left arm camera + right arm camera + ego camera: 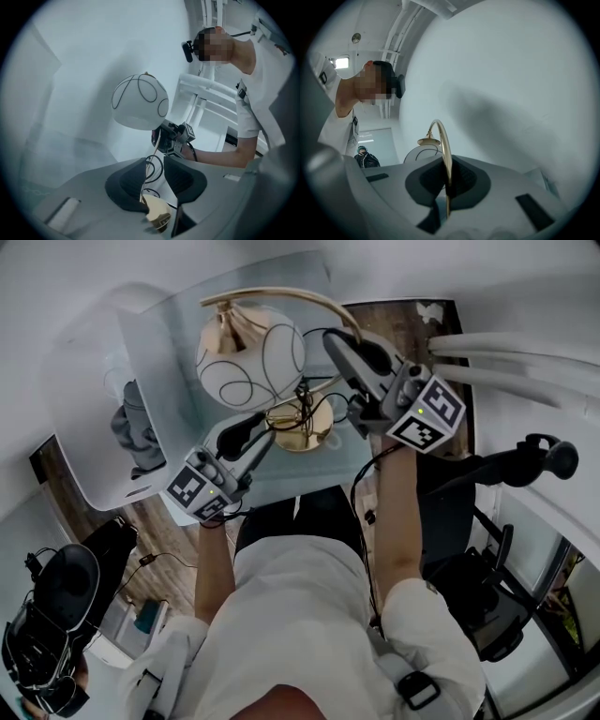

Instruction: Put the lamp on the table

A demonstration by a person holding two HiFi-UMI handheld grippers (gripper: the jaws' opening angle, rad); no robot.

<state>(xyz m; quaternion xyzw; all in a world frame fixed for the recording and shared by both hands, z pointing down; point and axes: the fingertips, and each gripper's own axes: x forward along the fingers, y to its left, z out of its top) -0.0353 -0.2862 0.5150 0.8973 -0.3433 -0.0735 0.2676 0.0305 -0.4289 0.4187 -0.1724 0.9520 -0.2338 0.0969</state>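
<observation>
The lamp has a white globe shade (249, 354) with black line loops, a curved gold stem (281, 296) and a round gold base (302, 426) that rests on the glass table (164, 338). My right gripper (342, 341) is shut on the stem, which runs up between its jaws (446, 161) in the right gripper view. My left gripper (255, 432) hangs open just left of the base. In the left gripper view, the thin stem, the black cord (152, 168) and the base (157, 213) show in the gap between its jaws, untouched, and the shade (139, 101) hangs beyond.
A grey bundle (136, 427) lies on the table's left side. White slats (506, 362) stand at the right, with a black chair (487, 606) below them. A dark bag (56, 601) sits on the floor at lower left. The wall is close behind the table.
</observation>
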